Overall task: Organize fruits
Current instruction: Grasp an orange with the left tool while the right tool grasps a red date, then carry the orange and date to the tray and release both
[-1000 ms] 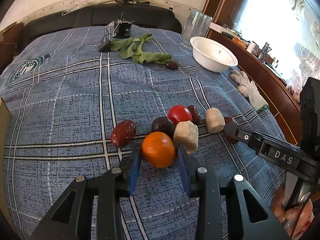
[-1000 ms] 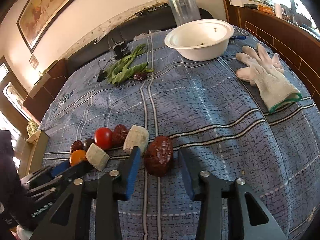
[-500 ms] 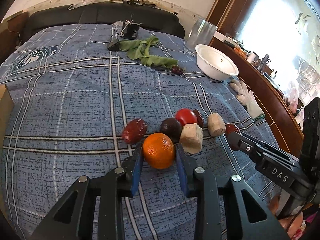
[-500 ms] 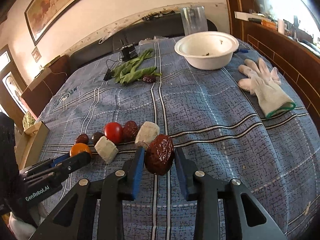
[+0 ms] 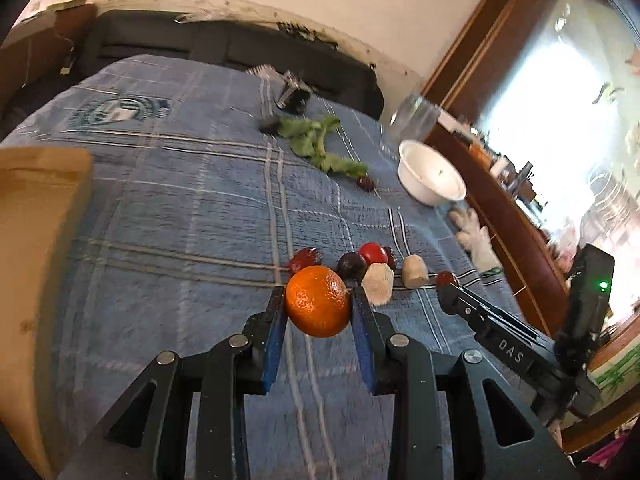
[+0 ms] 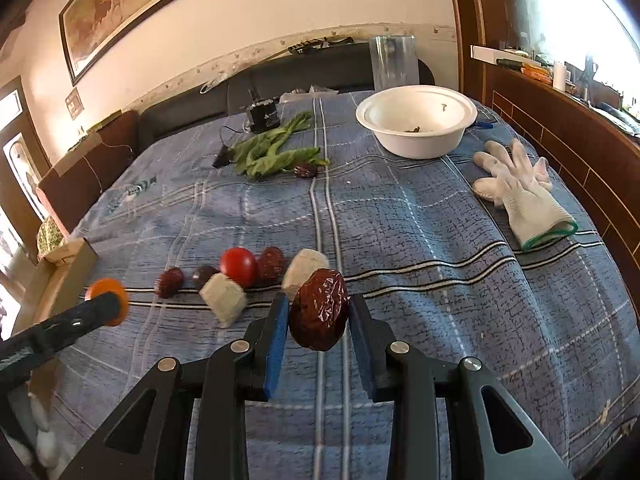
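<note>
My left gripper [image 5: 318,300] is shut on an orange [image 5: 319,301] and holds it above the blue plaid cloth. In the right wrist view, a wrinkled red date [image 6: 319,313] hangs in my right gripper [image 6: 319,312], lifted off the cloth. A row of food lies behind both: a red tomato [image 6: 238,266], a dark plum [image 6: 204,275], two more dates [image 6: 170,281] [image 6: 271,263] and two pale chunks [image 6: 222,298] [image 6: 305,269]. The left gripper with the orange [image 6: 107,295] shows at the left of the right wrist view; the right gripper [image 5: 447,285] shows at the right of the left wrist view.
A white bowl [image 6: 417,120] stands at the far right of the bed, a clear cup [image 6: 393,62] behind it. White gloves [image 6: 516,188] lie near the right edge. Green leaves [image 6: 272,151] with one date [image 6: 305,169] lie at the back. A cardboard box [image 5: 36,240] borders the left.
Both grippers closed on their fruit and lifted it off the cloth. The left one swung left toward the cardboard box; the right one rose slightly.
</note>
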The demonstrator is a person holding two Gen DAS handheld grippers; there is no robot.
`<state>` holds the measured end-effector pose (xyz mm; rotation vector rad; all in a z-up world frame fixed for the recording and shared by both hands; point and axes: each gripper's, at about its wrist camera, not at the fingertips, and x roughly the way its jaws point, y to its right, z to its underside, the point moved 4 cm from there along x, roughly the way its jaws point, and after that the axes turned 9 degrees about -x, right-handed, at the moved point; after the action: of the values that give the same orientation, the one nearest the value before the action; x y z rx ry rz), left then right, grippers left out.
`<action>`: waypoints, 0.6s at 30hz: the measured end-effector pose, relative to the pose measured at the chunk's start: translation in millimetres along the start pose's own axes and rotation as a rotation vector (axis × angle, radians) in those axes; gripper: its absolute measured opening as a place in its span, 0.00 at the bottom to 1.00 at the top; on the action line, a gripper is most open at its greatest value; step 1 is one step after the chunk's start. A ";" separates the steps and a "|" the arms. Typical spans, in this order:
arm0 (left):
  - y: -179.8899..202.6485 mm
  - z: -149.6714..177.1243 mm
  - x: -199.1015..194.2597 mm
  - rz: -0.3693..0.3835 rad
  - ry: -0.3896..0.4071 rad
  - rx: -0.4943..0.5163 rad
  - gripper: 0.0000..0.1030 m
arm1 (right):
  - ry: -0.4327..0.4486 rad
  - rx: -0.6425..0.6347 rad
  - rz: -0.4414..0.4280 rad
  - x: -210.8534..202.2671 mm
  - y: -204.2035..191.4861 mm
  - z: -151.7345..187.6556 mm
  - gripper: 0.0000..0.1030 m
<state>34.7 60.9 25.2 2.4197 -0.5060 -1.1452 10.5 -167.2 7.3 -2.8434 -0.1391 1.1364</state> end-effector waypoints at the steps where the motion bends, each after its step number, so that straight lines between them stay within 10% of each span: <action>1: -5.2 1.0 -11.9 -0.008 0.010 -0.001 0.29 | 0.004 0.004 -0.026 -6.0 -6.5 -0.3 0.32; 10: -91.6 -18.0 -124.0 -0.173 0.161 -0.085 0.30 | 0.021 -0.064 -0.244 -44.6 -100.7 -15.1 0.33; 18: -198.0 -26.6 -164.8 -0.379 0.143 -0.217 0.30 | -0.040 -0.194 -0.410 -32.9 -222.2 -15.0 0.33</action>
<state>-13.7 314.6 45.1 2.4397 0.1243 -1.0926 -15.3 49.2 63.8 -2.7574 -0.8335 1.1373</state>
